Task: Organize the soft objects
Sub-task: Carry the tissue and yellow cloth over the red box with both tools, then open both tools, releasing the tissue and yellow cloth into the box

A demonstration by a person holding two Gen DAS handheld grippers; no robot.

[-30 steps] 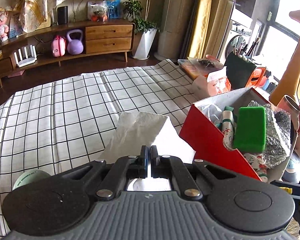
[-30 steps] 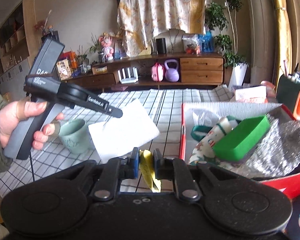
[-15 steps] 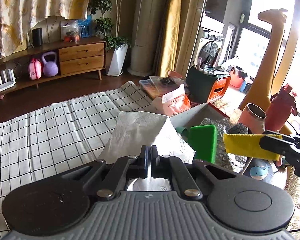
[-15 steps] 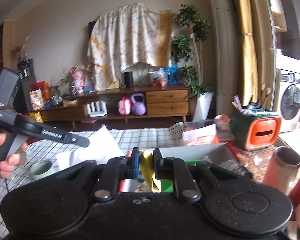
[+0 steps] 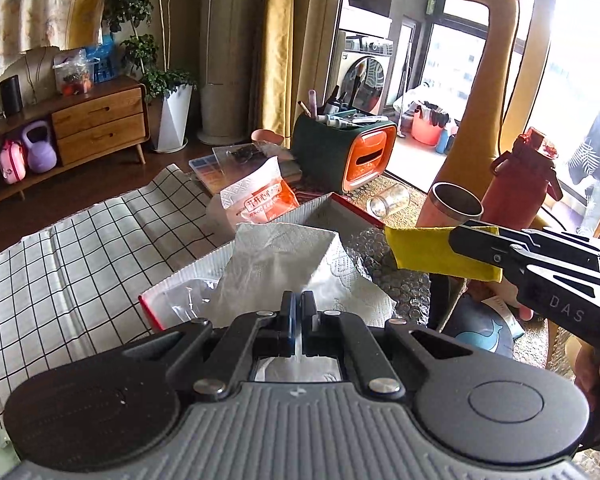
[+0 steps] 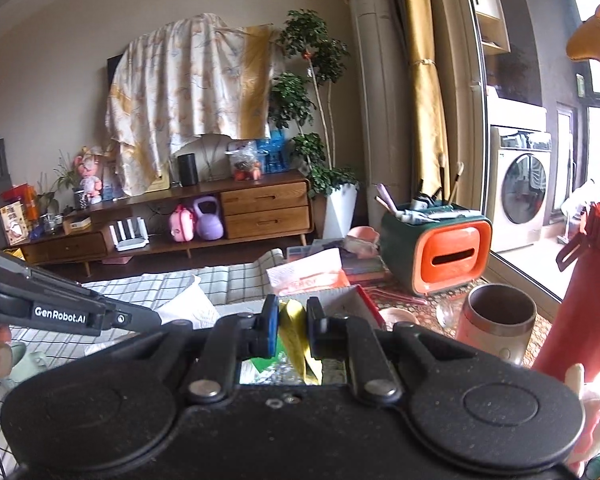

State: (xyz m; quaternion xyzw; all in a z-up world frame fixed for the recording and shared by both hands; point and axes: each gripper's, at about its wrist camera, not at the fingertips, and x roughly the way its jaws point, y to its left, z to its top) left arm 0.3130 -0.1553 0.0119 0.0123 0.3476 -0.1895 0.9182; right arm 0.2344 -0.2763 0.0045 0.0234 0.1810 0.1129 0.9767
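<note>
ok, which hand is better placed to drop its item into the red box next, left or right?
Left, probably. Its gripper holds the white paper towel right over the red box. The right gripper pinches the yellow cloth nearer the far right rim, by the metal cup.

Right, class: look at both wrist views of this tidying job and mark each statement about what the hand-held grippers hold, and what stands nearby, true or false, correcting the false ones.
1. The left hand-held gripper is shut on a white paper towel. True.
2. The right hand-held gripper holds a green sponge. False: it grips a yellow cloth.
3. The red-edged box lies below the paper towel. True.
4. The steel tumbler lies on its side. False: it stands upright, mouth up.
5. The red bottle has its lid off. False: the lid is on.
</note>
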